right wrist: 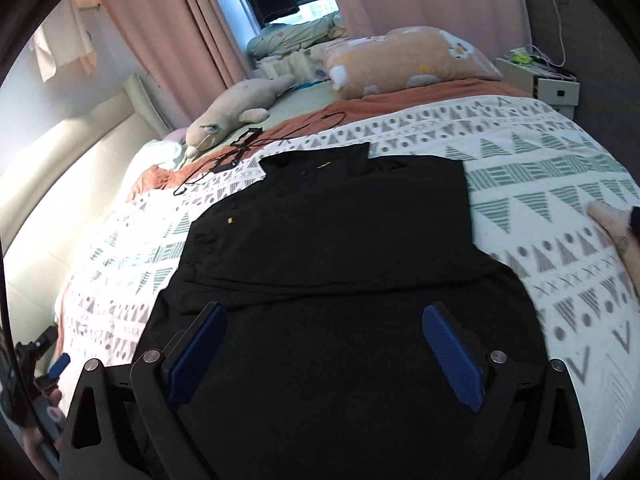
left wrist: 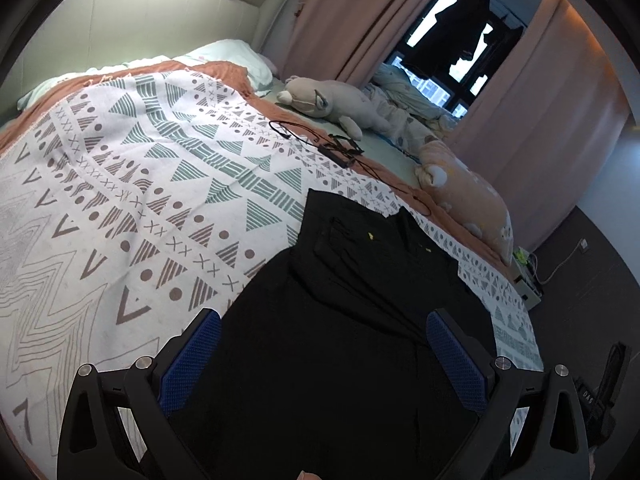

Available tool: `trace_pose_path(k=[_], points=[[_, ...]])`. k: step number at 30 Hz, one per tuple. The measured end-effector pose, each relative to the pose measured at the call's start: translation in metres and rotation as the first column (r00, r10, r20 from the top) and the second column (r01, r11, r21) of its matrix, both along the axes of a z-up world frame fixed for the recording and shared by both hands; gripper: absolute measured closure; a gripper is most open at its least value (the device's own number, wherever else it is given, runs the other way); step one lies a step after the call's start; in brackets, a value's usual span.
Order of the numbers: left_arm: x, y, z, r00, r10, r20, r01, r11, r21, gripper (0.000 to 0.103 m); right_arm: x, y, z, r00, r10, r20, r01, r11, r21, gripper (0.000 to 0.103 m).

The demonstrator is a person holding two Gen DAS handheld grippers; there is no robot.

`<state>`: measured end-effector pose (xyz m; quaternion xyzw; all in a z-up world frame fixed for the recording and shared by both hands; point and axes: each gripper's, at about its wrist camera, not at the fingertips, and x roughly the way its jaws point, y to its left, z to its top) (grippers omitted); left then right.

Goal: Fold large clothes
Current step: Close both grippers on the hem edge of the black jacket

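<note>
A: We've got a bed [left wrist: 140,200] as the support, covered by a white blanket [right wrist: 540,168] with green and brown triangles, dots, crosses.

B: We see an orange throw [left wrist: 224,70] under it, showing at the far edge. Directly on the blanket: the black shirt [right wrist: 340,240], spread flat, collar away from us.

A: We add a black cable [left wrist: 336,146] with a small unit, beyond the collar. Grey plush toy [left wrist: 332,102] near the curtain side, peach pillow [right wrist: 408,60] beside it, pale pillow [left wrist: 232,54] at the headboard.

B: We also mark crumpled bedding [right wrist: 288,36] by the window.
</note>
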<state>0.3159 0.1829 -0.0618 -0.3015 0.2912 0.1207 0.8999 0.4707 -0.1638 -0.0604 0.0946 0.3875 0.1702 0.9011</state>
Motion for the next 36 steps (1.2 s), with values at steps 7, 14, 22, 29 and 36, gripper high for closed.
trace_pose_path(k=[7, 14, 22, 29, 36], points=[[-0.045, -0.006, -0.007, 0.999, -0.038, -0.034, 0.038, 0.999, -0.002, 0.001, -0.048, -0.052, -0.003, 0.998, -0.029, 0.048, 0.031, 0.998, -0.051, 0.004], [-0.087, -0.012, -0.004, 0.998, -0.047, -0.049, 0.049, 0.997, 0.053, 0.001, -0.082, -0.104, -0.021, 0.996, -0.088, 0.013, 0.088, 0.996, -0.008, 0.005], [-0.122, -0.018, -0.02, 0.992, -0.106, -0.074, 0.108, 0.994, 0.027, 0.001, -0.125, -0.152, -0.062, 0.989, -0.128, -0.068, 0.132, 0.99, 0.057, 0.005], [-0.151, -0.008, -0.046, 0.992, -0.064, -0.106, 0.059, 0.997, -0.056, 0.001, -0.159, -0.182, -0.098, 0.98, -0.148, -0.137, 0.164, 0.979, 0.118, 0.004], [-0.175, 0.007, -0.079, 0.986, -0.021, -0.163, 0.004, 0.995, -0.105, 0.001, -0.18, -0.198, -0.13, 0.971, -0.129, -0.202, 0.165, 0.971, 0.173, 0.028]])
